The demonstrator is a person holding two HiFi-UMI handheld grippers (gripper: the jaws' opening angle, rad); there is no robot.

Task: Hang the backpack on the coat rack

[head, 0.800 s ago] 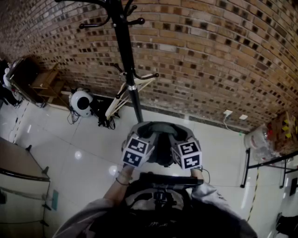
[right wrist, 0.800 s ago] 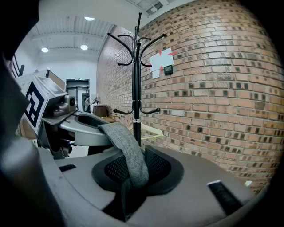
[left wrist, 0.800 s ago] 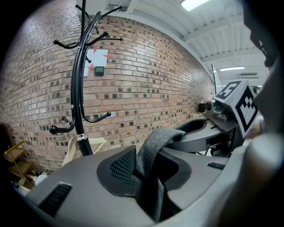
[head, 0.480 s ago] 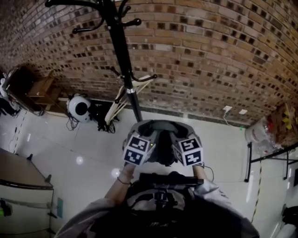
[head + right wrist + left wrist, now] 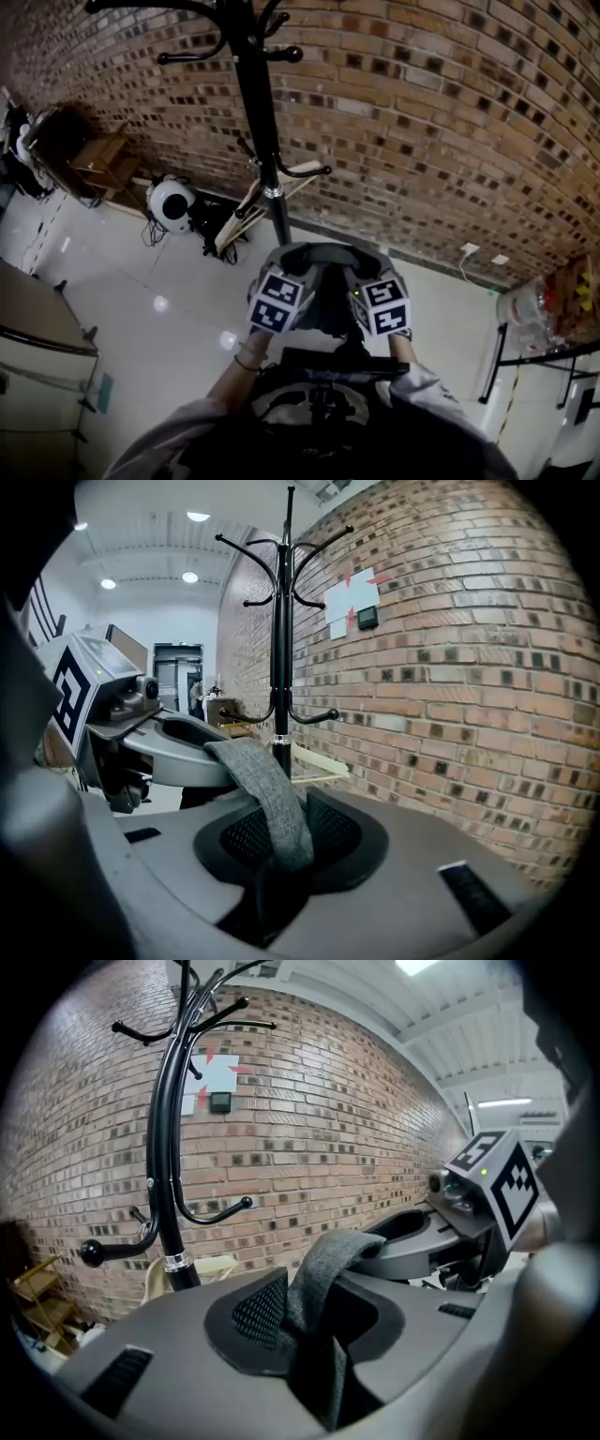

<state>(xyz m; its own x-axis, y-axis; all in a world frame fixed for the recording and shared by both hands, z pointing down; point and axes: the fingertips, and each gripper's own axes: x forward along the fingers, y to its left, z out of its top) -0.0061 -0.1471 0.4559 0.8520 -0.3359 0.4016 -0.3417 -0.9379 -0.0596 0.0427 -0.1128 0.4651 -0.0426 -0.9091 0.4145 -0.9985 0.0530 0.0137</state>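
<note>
— Where's the backpack (image 5: 325,315) got to?
— It's short of the rack (image 5: 265,141), on the person's side of it, dark and low between the two grippers. It isn't hung yet.
— What are the jaws of the left gripper (image 5: 314,1330) doing?
— They're closed down narrow on the grey strap (image 5: 330,1258). The strap comes up out of the jaws, loops over and runs across to the other gripper.
— So the right gripper (image 5: 279,850) has the same strap?
— Yes, its jaws are pinched on it too, with the cloth squeezed between them. The strap bridges from one gripper to the other. The two are side by side, just apart, both facing the rack.
— How do they sit against the rack?
— They're in front of it, below the lower hooks (image 5: 314,172), near but not touching. The upper hooks (image 5: 281,54) are well above them. The brick wall (image 5: 441,122) stands right behind the rack.
</note>
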